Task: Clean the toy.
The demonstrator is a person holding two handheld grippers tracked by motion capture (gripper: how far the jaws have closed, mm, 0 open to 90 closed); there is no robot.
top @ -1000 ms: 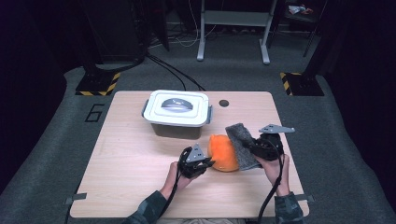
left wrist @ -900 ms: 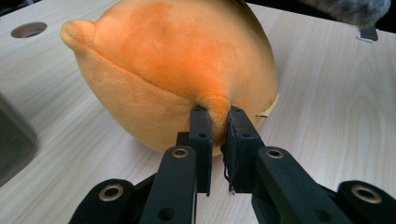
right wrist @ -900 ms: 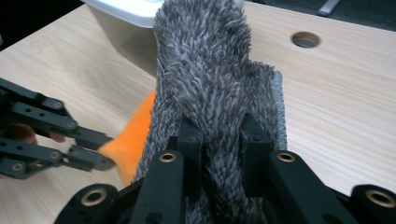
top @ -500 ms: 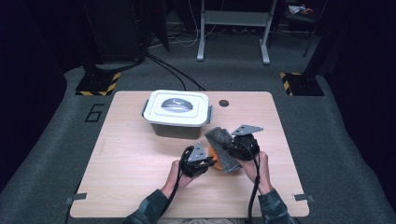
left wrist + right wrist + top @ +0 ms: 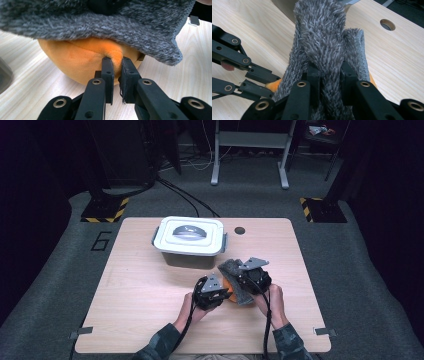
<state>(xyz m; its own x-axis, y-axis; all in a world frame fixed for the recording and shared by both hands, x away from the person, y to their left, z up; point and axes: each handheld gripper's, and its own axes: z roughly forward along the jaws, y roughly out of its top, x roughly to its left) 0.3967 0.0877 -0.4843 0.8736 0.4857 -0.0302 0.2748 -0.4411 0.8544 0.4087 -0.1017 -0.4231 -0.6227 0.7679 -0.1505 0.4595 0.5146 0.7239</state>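
Grey fuzzy cloth [image 5: 324, 42] is being pinched by right gripper [image 5: 329, 75], lying over orange plush [image 5: 82, 62] | left gripper [image 5: 115, 65] is pinching plush (near table middle) | covering is seeming half done | lidded box [image 5: 190, 240] is waiting closed

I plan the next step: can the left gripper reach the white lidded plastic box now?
Probably not yet: the left gripper is shut on the orange plush ball; the table toward the white lidded plastic box looks free.

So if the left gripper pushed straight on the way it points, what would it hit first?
The orange plush: the left gripper is already shut on a fold of it. The grey cloth drapes just above, so it probably comes next.
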